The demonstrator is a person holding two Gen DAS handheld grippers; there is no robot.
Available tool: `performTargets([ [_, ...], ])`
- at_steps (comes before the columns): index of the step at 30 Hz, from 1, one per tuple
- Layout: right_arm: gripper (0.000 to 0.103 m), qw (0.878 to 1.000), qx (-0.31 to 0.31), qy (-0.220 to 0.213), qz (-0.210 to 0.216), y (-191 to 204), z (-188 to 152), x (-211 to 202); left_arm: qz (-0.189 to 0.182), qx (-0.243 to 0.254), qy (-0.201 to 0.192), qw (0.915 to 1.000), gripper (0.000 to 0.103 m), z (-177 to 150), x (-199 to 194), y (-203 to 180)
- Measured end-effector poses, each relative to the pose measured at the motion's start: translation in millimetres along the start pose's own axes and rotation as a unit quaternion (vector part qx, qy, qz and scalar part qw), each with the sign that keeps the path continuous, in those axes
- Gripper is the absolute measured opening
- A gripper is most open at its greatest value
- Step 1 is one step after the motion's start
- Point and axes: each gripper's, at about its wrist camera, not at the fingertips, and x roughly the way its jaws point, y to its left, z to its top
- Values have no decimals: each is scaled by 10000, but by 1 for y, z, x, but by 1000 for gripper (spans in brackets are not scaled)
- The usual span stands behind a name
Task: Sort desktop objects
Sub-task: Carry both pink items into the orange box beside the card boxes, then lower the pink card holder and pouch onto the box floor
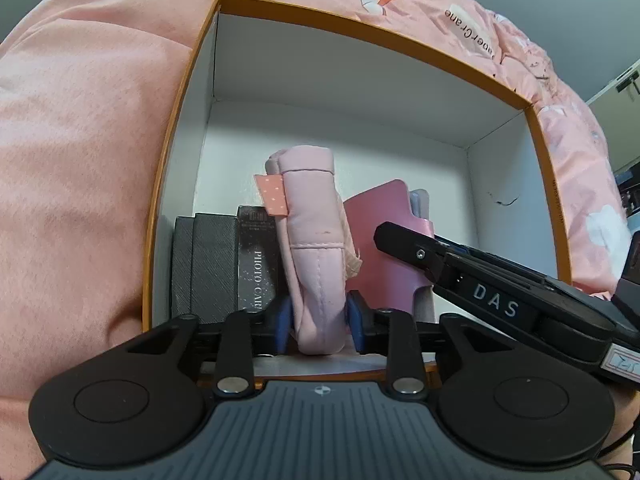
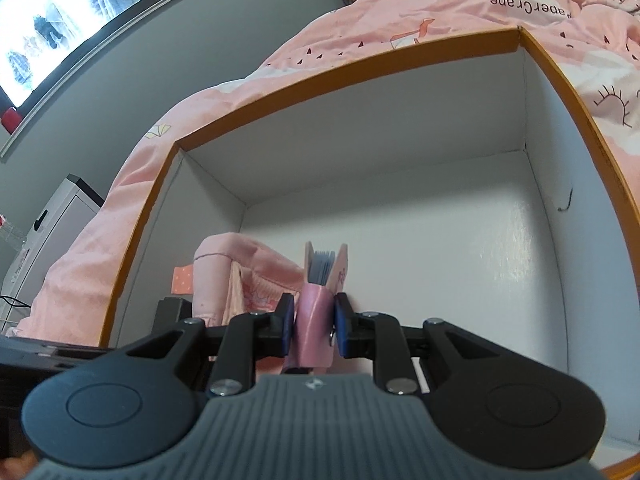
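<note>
Left wrist view: left gripper (image 1: 320,322) clamped on soft pink pouch (image 1: 316,248) standing upright in orange-rimmed box (image 1: 176,128), right of 2 dark cases (image 1: 212,264); right gripper (image 2: 314,320) clamped on stiff, slick pink card holder (image 2: 316,312), likely light, best pinched flat-sided.

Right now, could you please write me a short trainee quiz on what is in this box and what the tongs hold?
1. True or false: the left tongs grip the pink pouch.
2. What do the right tongs hold: A the black card box, B the pink card holder, C nothing?
3. Fill in: the box has an ____ rim.

Key: 1 true. 2 B, the card holder. 3 orange.
</note>
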Motion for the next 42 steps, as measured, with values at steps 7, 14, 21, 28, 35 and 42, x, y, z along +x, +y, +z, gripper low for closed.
performTargets([
  [7, 22, 9993, -290, 165, 148, 7, 0, 7, 126, 502, 145, 9986, 26, 9, -16, -14],
  [14, 22, 9984, -373, 346, 234, 11, -2, 14, 224, 405, 311, 9984, 32, 11, -12, -9],
  [21, 22, 9992, -283, 257, 72, 6, 0, 10, 163, 626, -164, 9978, 55, 9, -32, -13],
  [28, 22, 9980, -624, 79, -79, 18, 3, 7, 190, 298, -602, 9976, 53, 18, -34, -1],
  [35, 22, 9973, -608, 352, 235, 21, -1, 15, 104, 90, -581, 9982, 29, 18, -23, 7],
  [42, 22, 9976, -361, 502, 309, 17, -1, 21, 207, 178, -544, 9981, 25, 17, -15, 0],
])
